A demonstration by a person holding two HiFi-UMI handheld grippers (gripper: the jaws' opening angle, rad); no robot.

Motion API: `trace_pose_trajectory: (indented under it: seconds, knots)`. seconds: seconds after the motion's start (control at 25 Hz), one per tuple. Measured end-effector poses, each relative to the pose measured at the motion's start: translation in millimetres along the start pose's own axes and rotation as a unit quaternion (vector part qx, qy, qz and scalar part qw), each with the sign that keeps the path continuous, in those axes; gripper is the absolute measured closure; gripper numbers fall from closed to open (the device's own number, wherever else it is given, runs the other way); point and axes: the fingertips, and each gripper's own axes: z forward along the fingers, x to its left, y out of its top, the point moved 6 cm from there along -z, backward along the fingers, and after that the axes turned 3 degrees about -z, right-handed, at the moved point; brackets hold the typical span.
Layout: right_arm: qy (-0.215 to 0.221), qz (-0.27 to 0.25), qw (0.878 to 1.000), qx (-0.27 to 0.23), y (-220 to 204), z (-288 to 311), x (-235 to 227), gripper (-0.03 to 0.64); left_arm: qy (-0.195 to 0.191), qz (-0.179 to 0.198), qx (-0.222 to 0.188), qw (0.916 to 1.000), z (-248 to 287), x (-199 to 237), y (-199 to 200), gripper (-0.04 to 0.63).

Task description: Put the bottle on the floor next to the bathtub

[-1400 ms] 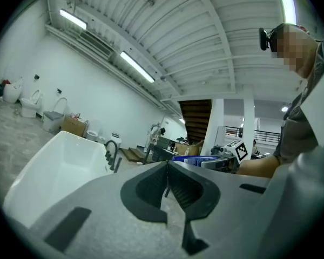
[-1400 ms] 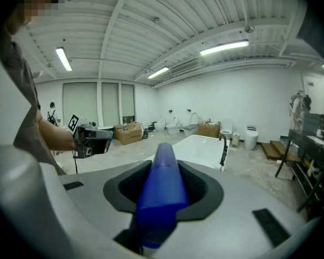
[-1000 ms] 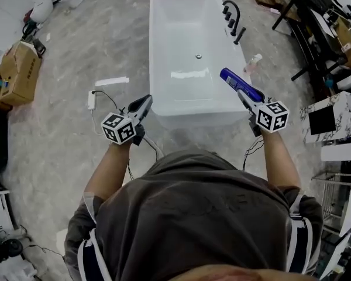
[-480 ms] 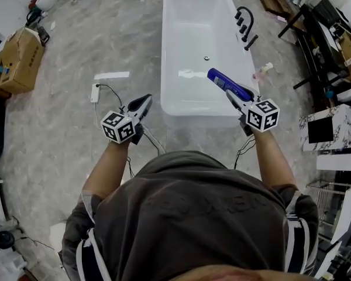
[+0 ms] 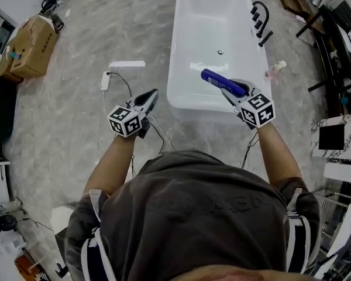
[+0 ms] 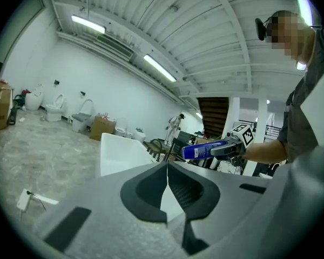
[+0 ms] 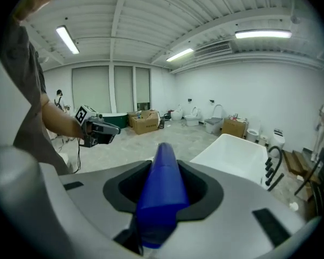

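floor (image 5: 70,127): grey veined stone, in a white-walled hall
bathtub (image 5: 187,40): white, upper centre of head view
bottle (image 5: 222,82): blue, right of centre, over tub's near end; long axis slanting toward upper left
right gripper (image 5: 233,93): clamped on bottle
left gripper (image 5: 149,98): jaws together, empty

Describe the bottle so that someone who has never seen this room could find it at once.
Find the white bathtub on the grey floor. Over its near end, the right gripper is shut on a blue bottle. It is the only blue thing there and lies nearly level in the air, unlike the pale pink thing on the floor right of the tub.
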Motion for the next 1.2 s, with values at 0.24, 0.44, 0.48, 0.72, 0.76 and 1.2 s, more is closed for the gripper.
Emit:
trace_pose_trajectory:
  seconds: [0.24, 0.44, 0.48, 0.72, 0.76, 1.2]
  knots:
    - [0.030, -0.062, 0.995, 0.069, -8, 70, 31, 0.483, -0.015, -0.004, 0.016, 0.9997, -4, 46, -28, 0.588]
    - [0.054, -0.081, 0.986, 0.138, -33, 137, 74, 0.483, -0.041, -0.011, 0.041, 0.9982, -16, 97, -66, 0.588]
    - [0.060, -0.083, 0.983, 0.151, -40, 152, 80, 0.483, -0.046, -0.010, 0.045, 0.9979, -16, 109, -72, 0.588]
    - [0.135, -0.134, 0.953, 0.237, -97, 233, 131, 0.483, -0.040, -0.044, 0.062, 0.9963, -26, 161, -132, 0.588]
    - [0.146, -0.141, 0.947, 0.247, -107, 246, 137, 0.483, -0.038, -0.048, 0.064, 0.9961, -26, 169, -143, 0.588]
    - [0.212, -0.161, 0.894, 0.359, -276, 369, 209, 0.483, -0.015, -0.096, 0.110, 0.9891, -32, 243, -287, 0.588]
